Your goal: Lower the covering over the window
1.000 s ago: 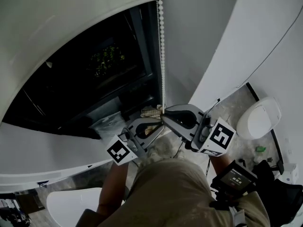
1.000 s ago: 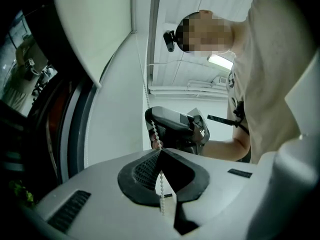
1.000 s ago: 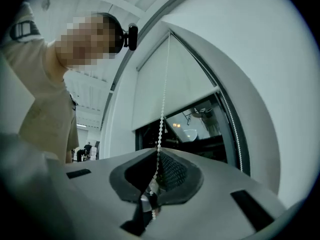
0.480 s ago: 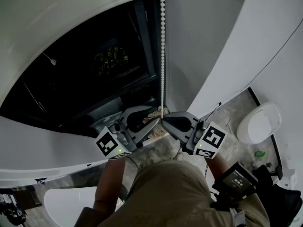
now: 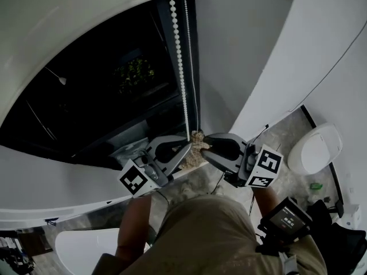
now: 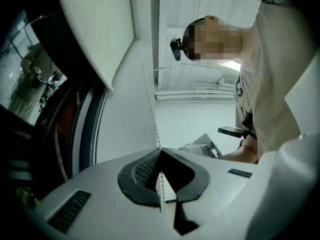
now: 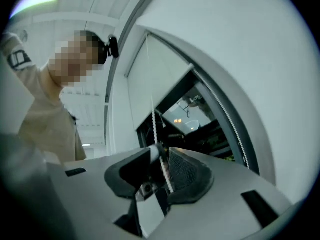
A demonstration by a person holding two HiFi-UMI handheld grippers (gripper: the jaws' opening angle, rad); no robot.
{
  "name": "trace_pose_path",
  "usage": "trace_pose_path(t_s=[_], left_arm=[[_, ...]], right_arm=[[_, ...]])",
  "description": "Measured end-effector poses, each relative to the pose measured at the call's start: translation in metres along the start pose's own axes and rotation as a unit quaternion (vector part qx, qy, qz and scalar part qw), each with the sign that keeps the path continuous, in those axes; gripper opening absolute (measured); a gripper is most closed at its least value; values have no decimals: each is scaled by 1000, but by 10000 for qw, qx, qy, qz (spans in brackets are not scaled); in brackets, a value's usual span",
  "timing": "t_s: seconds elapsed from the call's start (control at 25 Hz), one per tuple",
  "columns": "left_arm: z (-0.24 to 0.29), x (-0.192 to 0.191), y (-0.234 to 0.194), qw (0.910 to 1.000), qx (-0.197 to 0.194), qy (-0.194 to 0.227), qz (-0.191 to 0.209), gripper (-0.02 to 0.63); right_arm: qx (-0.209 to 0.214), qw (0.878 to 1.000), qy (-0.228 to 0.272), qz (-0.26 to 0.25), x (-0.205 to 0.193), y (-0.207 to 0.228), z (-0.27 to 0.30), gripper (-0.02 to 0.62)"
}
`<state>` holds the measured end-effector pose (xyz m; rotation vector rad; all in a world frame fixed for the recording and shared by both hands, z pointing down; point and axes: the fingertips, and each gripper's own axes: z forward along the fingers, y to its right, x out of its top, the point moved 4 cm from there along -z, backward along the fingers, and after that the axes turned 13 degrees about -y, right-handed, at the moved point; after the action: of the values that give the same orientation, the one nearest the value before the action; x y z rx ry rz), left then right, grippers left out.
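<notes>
Legible text, numbers, brands: none found in any view.

- Left tongs [image 5: 188, 145], lower centre of the head view: marker cube [image 5: 136, 181] with a black-and-white square code pattern, no letters or digits.
- Right tongs [image 5: 205, 145]: second marker cube [image 5: 265, 166] with two such code faces showing, likewise without characters.
- Small lit screen [image 5: 288, 218], lower right of the head view: content too small and dim to read.
- Sleeve patch [image 7: 17, 59], upper left of the right gripper view: dark emblem, not legible.
</notes>
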<state>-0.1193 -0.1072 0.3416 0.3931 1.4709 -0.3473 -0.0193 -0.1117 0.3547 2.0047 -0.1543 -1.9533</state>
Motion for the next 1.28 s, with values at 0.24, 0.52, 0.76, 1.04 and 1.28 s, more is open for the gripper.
trace_pose_path(t_s=[0.24, 0.52, 0.76, 1.04, 1.28], left_arm=[[11, -32, 28, 9986, -347, -189, -346, 17], [4, -28, 29, 9962, -607, -94, -613, 18], [-21, 17, 3, 9949, -477, 756, -475, 141], [-7, 28, 12, 9930, -650, 759, -626, 23], [8, -9, 18, 9990, -276, 171, -316, 21]], right_arm=[[-394, 9961, -35, -788, 28, -15, 10, 101], [-531, 9951, -185, -808, 28, -20, 19, 9], [-420, 9938, -809, -630, -18, -16, 33, 8], [-89, 9917, -996, -806, -20, -25, 34, 9], [187, 9953, -671, -678, 15, -16, 2, 124]])
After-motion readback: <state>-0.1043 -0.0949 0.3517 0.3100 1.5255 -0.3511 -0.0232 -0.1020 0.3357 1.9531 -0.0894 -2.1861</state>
